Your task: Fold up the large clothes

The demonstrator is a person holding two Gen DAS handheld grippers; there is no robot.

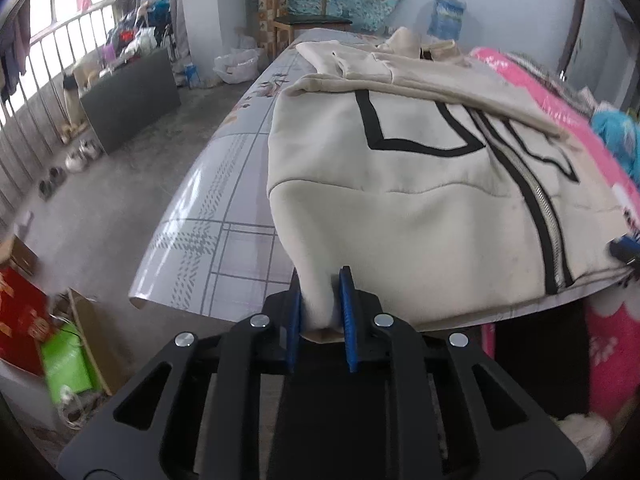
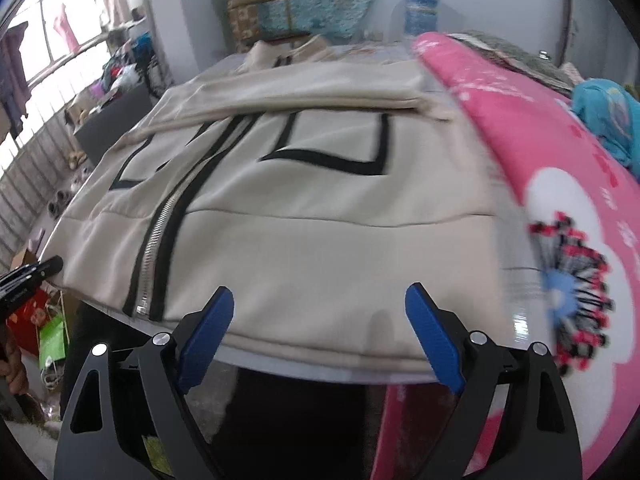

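Observation:
A cream zip-up jacket [image 1: 400, 208] with black stripes and a silver zipper lies spread on the table, its sleeves folded across the upper part. My left gripper [image 1: 322, 280] is shut on the jacket's near left hem corner, and the cloth bunches between the blue pads. In the right wrist view the same jacket [image 2: 320, 232] fills the middle. My right gripper [image 2: 320, 292] stands open over the near right hem at the table edge, its pads clear of the cloth. The left gripper [image 2: 36, 274] shows at the far left of that view.
The table [image 1: 224, 216] has a glossy checked cover. A pink blanket [image 2: 540, 140] lies along the jacket's right side with a blue cloth [image 2: 608, 116] beyond it. A wooden chair [image 1: 308, 12] stands at the far end. A dark box [image 1: 128, 96] and a green bag [image 1: 66, 360] sit on the floor at left.

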